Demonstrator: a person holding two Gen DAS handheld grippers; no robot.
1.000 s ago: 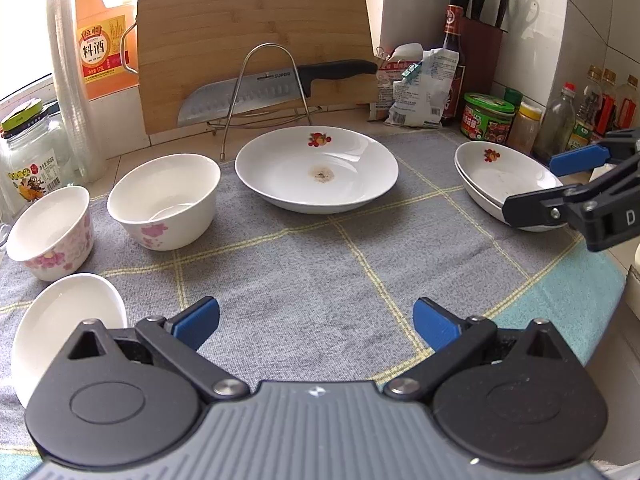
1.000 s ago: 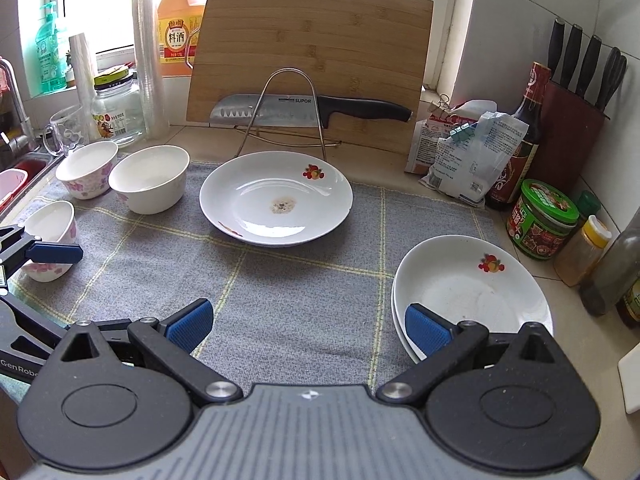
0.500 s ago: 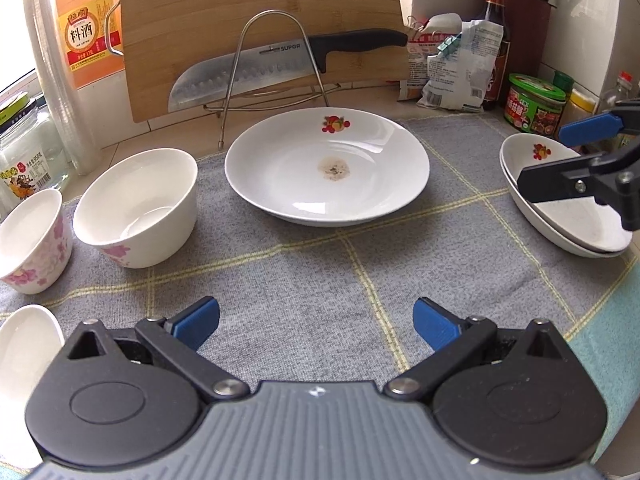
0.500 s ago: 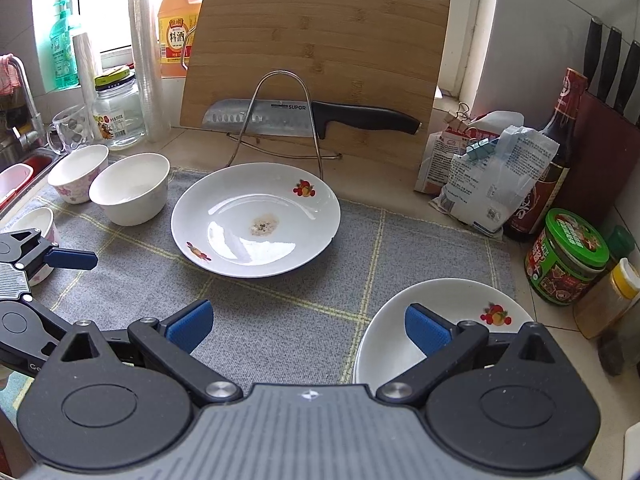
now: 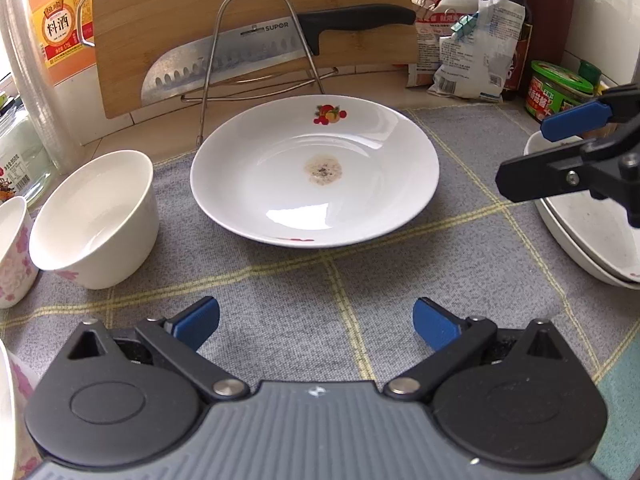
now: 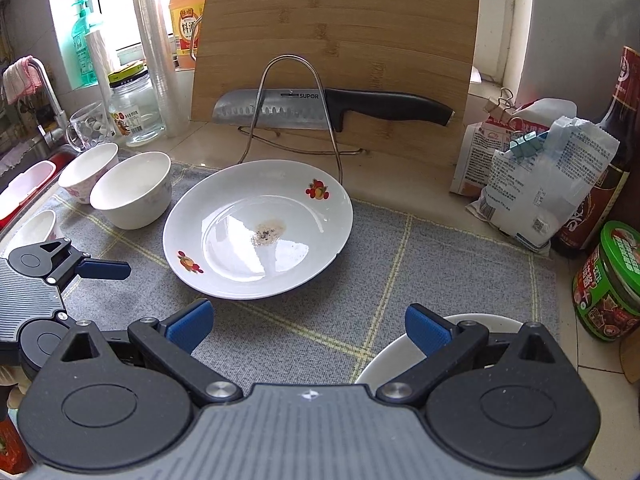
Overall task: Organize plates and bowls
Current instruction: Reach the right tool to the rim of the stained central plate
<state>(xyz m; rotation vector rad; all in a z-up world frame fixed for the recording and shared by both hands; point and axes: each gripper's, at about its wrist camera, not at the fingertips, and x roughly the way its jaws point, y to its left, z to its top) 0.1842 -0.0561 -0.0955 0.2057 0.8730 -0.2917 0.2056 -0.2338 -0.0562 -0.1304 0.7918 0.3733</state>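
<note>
left gripper (image 5: 316, 322): nearest in left wrist view, blue pads spread wide, nothing between them, hovering over the mat
right gripper (image 6: 306, 328): nearest in right wrist view, jaws wide apart, empty; right pad sits over the rim of the stacked plates
mat (image 5: 300, 292): grey cloth with yellow grid lines, lies under all the dishes
stacked plates (image 6: 394, 354): white, two nested as seen in left wrist view (image 5: 580, 236), on the right end of the mat, mostly hidden by right gripper body
small bowl (image 6: 38, 226): white, left edge of the mat near the left gripper, partly cut off
large plate (image 5: 314, 170): white, mid mat, straight ahead of both grippers, apart from them; fruit print on far rim, brownish speckled stain in the centre
white bowl (image 5: 94, 218): upright, just left of the large plate, not touching it; faint pink print low on the side
floral bowl (image 5: 12, 248): pink flowers, beside the white bowl on its left, looks touching or nearly so, cannot tell
wire rack (image 5: 256, 48): metal loop stand behind the large plate, on bare counter
knife (image 5: 276, 46): SUPOR blade, black handle, lying across the rack
cutting board (image 6: 340, 40): bamboo, upright, leaning against the back wall behind the knife
clipped bags (image 6: 532, 176): right of the board, binder clips on top
green-lid jar (image 6: 608, 280): far right, off the mat
dark bottle (image 6: 600, 184): behind the bags
glass jar (image 6: 134, 110): far left back, next to a stack of clear cups (image 6: 158, 68)
orange jug (image 5: 60, 32): back left by the window
faucet (image 6: 46, 92): far left, sink side
</note>
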